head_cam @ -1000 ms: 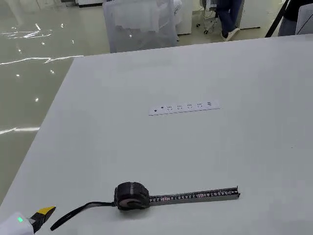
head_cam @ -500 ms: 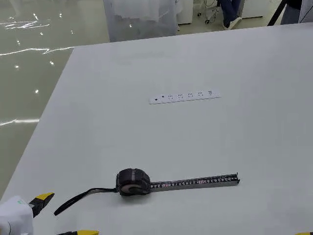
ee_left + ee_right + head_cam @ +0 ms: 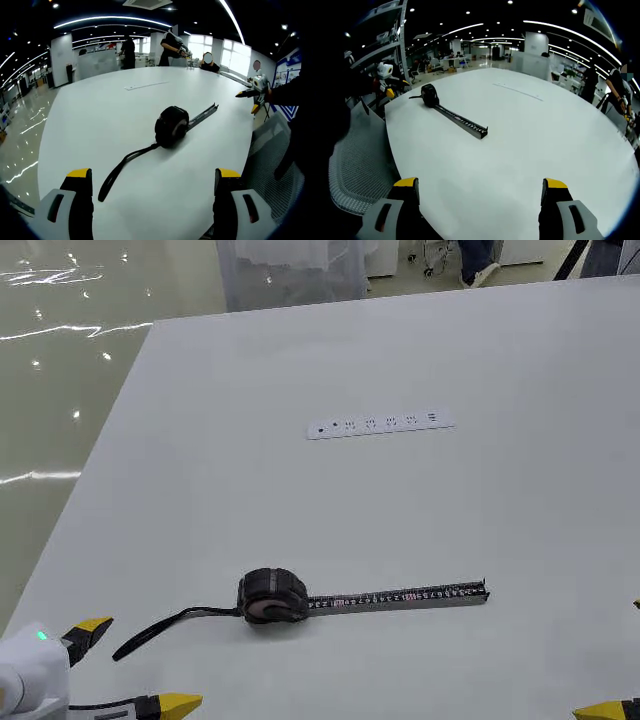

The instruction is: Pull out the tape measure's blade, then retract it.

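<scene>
A black tape measure [image 3: 271,596] lies on the white table [image 3: 350,510] near its front edge, its blade [image 3: 400,596] pulled out to the right and lying flat. A black wrist strap [image 3: 165,628] trails to the left. In the left gripper view the case [image 3: 171,125] sits ahead of my left gripper [image 3: 150,185], which is open with nothing between its fingers. The left gripper [image 3: 125,670] shows at the bottom left of the head view. My right gripper [image 3: 479,192] is open over bare table, with the blade's end [image 3: 481,132] ahead of it.
A white power strip [image 3: 380,425] lies flat mid-table. The table's left edge drops to a glossy floor [image 3: 60,360]. A mesh chair [image 3: 355,165] sits beside the table's near edge. People stand at the far side [image 3: 172,47].
The head camera has tilted down, so more of both grippers' yellow tips shows at the bottom. The tape measure and its blade lie as before.
</scene>
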A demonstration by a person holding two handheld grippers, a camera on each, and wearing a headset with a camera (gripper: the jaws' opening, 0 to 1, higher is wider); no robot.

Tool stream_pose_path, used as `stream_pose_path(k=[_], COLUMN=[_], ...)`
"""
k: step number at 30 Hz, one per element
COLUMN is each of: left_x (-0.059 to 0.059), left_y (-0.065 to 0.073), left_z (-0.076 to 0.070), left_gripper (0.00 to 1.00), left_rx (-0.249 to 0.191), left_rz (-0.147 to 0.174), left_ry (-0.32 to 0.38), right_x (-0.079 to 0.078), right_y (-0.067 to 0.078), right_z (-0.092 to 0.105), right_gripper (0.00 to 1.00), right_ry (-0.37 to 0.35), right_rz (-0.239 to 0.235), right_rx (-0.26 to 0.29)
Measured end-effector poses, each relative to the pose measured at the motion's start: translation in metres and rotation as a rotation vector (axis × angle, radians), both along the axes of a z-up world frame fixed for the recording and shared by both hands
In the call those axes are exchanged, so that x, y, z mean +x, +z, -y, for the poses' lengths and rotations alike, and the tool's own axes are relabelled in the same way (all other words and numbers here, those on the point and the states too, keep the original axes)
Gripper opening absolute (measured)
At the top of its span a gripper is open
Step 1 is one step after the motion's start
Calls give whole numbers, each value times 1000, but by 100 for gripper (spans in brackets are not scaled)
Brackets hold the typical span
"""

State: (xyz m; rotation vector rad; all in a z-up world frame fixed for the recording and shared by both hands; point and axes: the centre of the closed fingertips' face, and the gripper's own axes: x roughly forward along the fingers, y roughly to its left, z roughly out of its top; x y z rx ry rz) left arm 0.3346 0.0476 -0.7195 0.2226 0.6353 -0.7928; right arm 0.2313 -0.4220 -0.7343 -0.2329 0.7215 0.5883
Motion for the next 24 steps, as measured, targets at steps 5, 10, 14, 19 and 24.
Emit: stream_pose_path(k=[5, 10, 14, 19, 24], left_x=[-2, 2, 4, 5, 5], left_y=[-2, -1, 1, 3, 4], left_z=[1, 1, 2, 3, 3], left_gripper=[99, 99, 99, 99, 99], left_rx=[10, 11, 11, 14, 7], left_rz=[-8, -8, -3, 2, 15], left_ry=[-18, -19, -20, -23, -21], right_x=[-3, -5, -4, -1, 4], right_y=[-1, 0, 1, 2, 6], right_z=[4, 7, 7, 1, -3], right_gripper=[99, 99, 99, 99, 99], right_ry=[-1, 6, 10, 24, 38], right_rz=[-10, -20, -21, -26, -20], right_rx=[-6, -16, -18, -15, -12])
